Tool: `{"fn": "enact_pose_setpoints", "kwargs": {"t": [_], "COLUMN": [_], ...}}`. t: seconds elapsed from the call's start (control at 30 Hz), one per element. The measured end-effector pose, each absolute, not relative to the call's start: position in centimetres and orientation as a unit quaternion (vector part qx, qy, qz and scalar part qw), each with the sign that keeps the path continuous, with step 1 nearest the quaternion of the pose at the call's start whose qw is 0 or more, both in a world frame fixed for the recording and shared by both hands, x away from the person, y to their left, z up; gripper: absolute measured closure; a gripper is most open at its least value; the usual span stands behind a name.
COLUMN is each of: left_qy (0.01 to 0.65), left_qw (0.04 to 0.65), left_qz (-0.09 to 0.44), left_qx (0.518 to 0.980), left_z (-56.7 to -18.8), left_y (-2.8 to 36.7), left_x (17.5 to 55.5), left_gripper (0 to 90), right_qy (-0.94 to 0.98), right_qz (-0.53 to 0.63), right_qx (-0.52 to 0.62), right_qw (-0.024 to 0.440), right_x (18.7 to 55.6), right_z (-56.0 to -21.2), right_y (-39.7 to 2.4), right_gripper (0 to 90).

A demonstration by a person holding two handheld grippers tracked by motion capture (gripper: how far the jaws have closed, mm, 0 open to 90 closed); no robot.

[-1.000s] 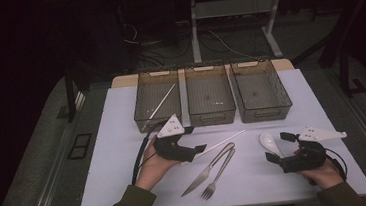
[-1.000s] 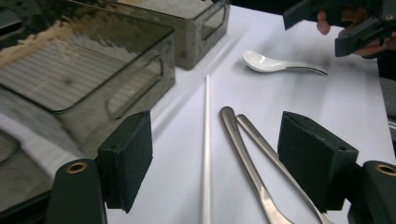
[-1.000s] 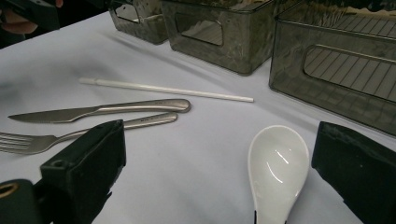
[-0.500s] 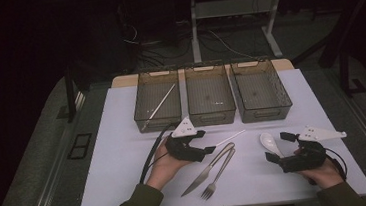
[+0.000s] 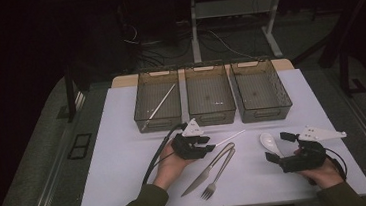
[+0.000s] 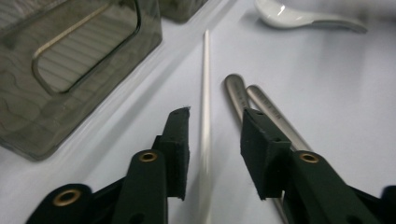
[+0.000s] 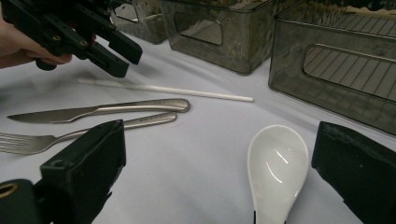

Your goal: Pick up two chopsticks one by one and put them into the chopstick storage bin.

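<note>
A white chopstick [image 6: 205,84] lies on the white table, running between the two jaws of my left gripper [image 6: 215,116]. Those jaws have just been closing, and a gap still shows on each side of the chopstick. From above, my left gripper [image 5: 209,145] sits low over the chopstick's [image 5: 230,138] near end. My right gripper [image 7: 222,135] stands wide open around the bowl of a white spoon [image 7: 278,163] without touching it. The high view has that right gripper [image 5: 277,146] at the spoon [image 5: 270,143].
A steel knife [image 5: 209,168] and fork [image 5: 217,177] lie side by side just right of the chopstick. Three dark see-through bins [image 5: 158,117] [image 5: 212,113] [image 5: 263,111] line the far side; another chopstick [image 5: 159,107] lies in the left one.
My left gripper has moved right and down onto the white chopstick, and its jaws have narrowed around it. The right gripper has stayed by the spoon.
</note>
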State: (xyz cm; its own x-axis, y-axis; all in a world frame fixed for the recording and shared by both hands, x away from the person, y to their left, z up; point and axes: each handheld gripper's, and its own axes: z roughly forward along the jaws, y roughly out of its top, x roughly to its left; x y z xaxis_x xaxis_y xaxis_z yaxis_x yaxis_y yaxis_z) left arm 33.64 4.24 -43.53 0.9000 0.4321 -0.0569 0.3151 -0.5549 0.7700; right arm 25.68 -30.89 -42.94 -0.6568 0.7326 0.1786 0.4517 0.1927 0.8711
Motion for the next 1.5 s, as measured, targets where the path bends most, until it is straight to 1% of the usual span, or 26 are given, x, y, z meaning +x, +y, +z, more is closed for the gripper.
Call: {"fn": "enact_pose_setpoints", "kwargs": {"t": [0.27, 0.43, 0.7, 0.93, 1.27, 1.5], "left_qy": [0.223, 0.218, 0.212, 0.216, 0.223, 0.224], "left_qw": [0.409, 0.391, 0.387, 0.387, 0.389, 0.412], "left_qz": [0.054, 0.05, 0.066, 0.063, 0.057, 0.059], "left_qx": [0.883, 0.893, 0.895, 0.894, 0.892, 0.881], "left_z": [-44.5, -45.0, -45.2, -45.2, -45.0, -43.9], "left_y": [4.1, 3.8, 3.6, 3.6, 3.8, 4.5], "left_x": [34.1, 34.2, 34.0, 34.0, 34.1, 33.9], "left_gripper": [72.4, 76.5, 82.6, 84.2, 84.4, 84.3], "right_qy": [0.759, 0.759, 0.759, 0.759, 0.758, 0.758], "right_qz": [0.502, 0.502, 0.502, 0.502, 0.504, 0.504], "right_qx": [0.39, 0.39, 0.39, 0.39, 0.388, 0.389], "right_qw": [0.14, 0.142, 0.142, 0.142, 0.143, 0.142], "right_x": [25.7, 25.7, 25.7, 25.7, 25.7, 25.7], "right_z": [-42.9, -43.0, -42.9, -42.9, -42.9, -42.9], "right_y": [-30.9, -30.9, -30.9, -30.9, -31.0, -31.0], "right_gripper": [3.2, 3.2, 3.3, 3.3, 3.3, 3.2]}}
